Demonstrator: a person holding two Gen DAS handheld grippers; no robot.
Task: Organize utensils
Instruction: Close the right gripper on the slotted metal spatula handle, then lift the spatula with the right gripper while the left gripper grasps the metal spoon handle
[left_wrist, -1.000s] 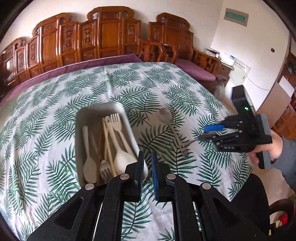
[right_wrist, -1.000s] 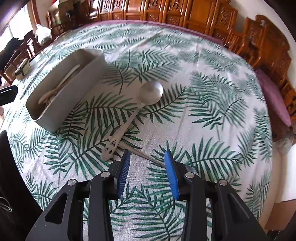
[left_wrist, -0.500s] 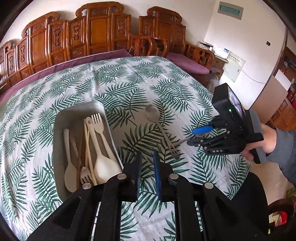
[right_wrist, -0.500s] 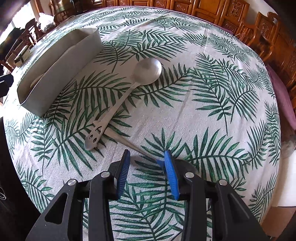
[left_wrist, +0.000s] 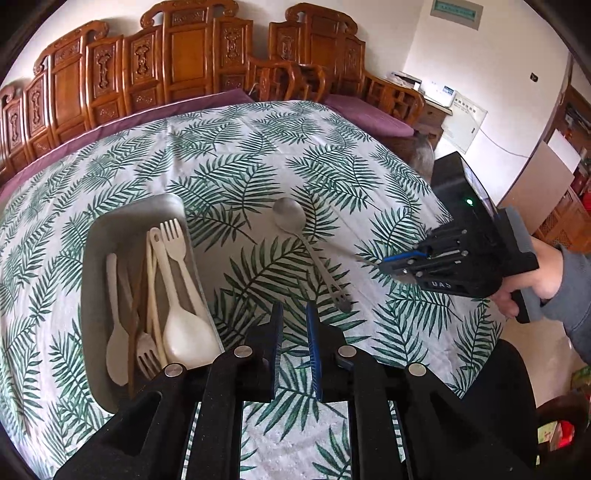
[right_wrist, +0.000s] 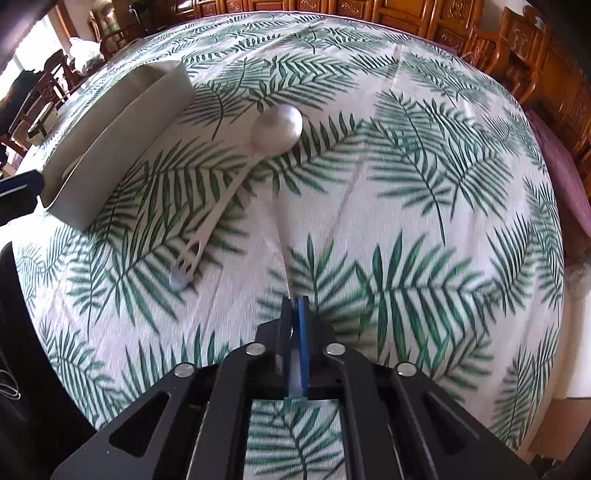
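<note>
Inventory, table top, as seen from my two claws.

1. Table (left_wrist: 258, 147): covered with a white cloth printed with green palm fronds; carved wooden chairs (left_wrist: 184, 66) line the top of the frame.
2. Grey tray (left_wrist: 136, 210): left of centre in the left view, upper left in the right view. Contents, all cream-coloured and lying lengthwise:
   - large spoon (left_wrist: 188, 332), bowl toward the bottom of the frame
   - fork (left_wrist: 173, 236), tines toward the top
   - small spoon (left_wrist: 116, 347) along the left wall
   - small fork (left_wrist: 146, 350), tines toward the bottom
   - several thin sticks among them, kind not clear
3. Grey spoon (left_wrist: 289, 218): loose on the cloth, right of the tray and apart from it, bowl toward the top of the frame, handle running down and right.
4. Thin pale utensil (right_wrist: 284, 266): blurred, kind not clear. One end sits between my right pads and the rest reaches up-frame over the cloth.
5. Right claw (right_wrist: 295, 299): has just clenched and is grasping item 4. My hand (left_wrist: 532, 280) is on its grip at the right edge of the left view.
6. Left claw (left_wrist: 293, 306): clenched almost fully, a narrow slit between the pads, nothing in it. It hovers over the cloth at bottom centre, just right of the tray's near end.
</note>
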